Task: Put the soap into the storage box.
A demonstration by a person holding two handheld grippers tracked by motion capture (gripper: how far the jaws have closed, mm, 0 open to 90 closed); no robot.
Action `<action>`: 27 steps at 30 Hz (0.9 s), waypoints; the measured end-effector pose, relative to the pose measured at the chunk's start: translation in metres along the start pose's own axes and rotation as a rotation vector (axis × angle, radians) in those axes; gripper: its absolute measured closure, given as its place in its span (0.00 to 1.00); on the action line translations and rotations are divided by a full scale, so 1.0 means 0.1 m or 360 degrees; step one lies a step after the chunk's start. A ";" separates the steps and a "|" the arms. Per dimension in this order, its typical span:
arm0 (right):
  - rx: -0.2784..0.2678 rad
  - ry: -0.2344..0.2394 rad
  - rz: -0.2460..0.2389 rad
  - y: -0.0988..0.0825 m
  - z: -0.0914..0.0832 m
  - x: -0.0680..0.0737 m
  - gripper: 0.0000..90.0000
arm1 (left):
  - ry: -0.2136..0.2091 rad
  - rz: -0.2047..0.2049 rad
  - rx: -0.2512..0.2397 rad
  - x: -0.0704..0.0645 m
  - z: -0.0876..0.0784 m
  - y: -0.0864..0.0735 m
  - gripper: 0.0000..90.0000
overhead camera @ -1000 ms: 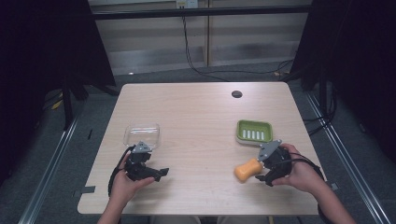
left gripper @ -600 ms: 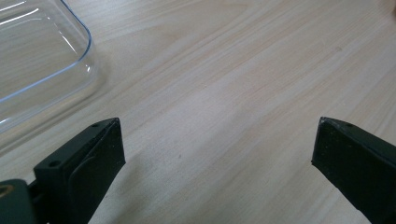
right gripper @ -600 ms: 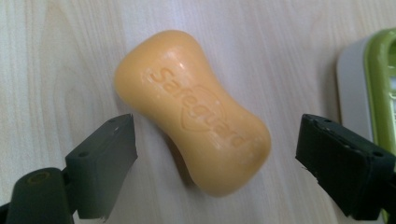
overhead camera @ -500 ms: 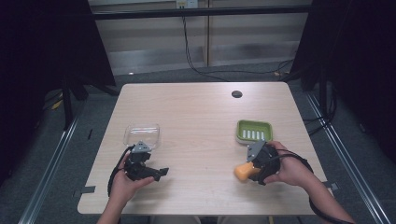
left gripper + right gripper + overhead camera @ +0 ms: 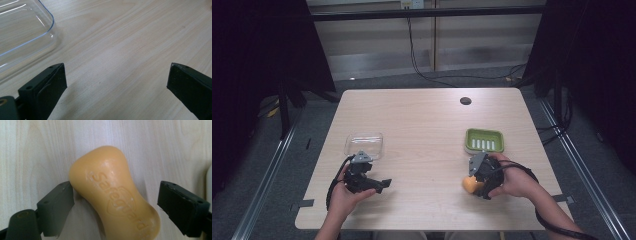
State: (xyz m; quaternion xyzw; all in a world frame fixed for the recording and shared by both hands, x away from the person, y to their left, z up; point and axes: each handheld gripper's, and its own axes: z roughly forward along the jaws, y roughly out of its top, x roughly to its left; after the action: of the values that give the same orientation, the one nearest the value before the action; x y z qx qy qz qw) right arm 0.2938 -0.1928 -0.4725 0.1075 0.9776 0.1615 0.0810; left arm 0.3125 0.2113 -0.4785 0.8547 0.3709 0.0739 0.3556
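from the high view, the right gripper (image 5: 477, 181) was down on the near right part of the table (image 5: 422, 125), straddling an orange bar of soap (image 5: 469, 185). the green soap dish (image 5: 484, 140) sat just beyond that claw, so my guess is the soap was meant to end up there, which explains why the hand came in from the near side. the left gripper (image 5: 379, 183) rested off to the near left, with a clear plastic tray (image 5: 363, 144) just past it, probably parked out of the way.

in the left gripper view, the jaws stood wide apart with bare wood between them, gripping nothing. the clear plastic tray (image 5: 22, 32) was ahead and off to that claw's left.

in the right gripper view, the bar of soap (image 5: 113, 192) lay slantwise between the jaws. the jaws had just been closing a bit, and the left one was at the soap's edge while the right one was clear of it, so no real grip yet. looked like it was lined up across the narrow waist for a firmer pinch.
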 end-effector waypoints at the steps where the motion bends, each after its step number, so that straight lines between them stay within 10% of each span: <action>1: 0.0019 0.0018 0.0009 0.02 0.02 0.01 0.17 | 0.0000 -0.0001 0.0000 0.00 0.00 0.00 0.02; 23: 0.0020 0.0185 0.0256 0.07 0.05 -0.08 0.46 | 0.0011 -0.0020 -0.0010 0.00 -0.02 0.00 0.02; 27: 0.0066 0.0178 0.0415 0.09 0.04 -0.08 0.46 | 0.0013 -0.0012 -0.0006 0.00 -0.02 0.00 0.02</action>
State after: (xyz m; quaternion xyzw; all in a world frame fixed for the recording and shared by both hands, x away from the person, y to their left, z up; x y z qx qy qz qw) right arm 0.3036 -0.1851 -0.4722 0.2262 0.9615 0.1562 0.0024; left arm 0.3118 0.2124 -0.4771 0.8524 0.3752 0.0767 0.3560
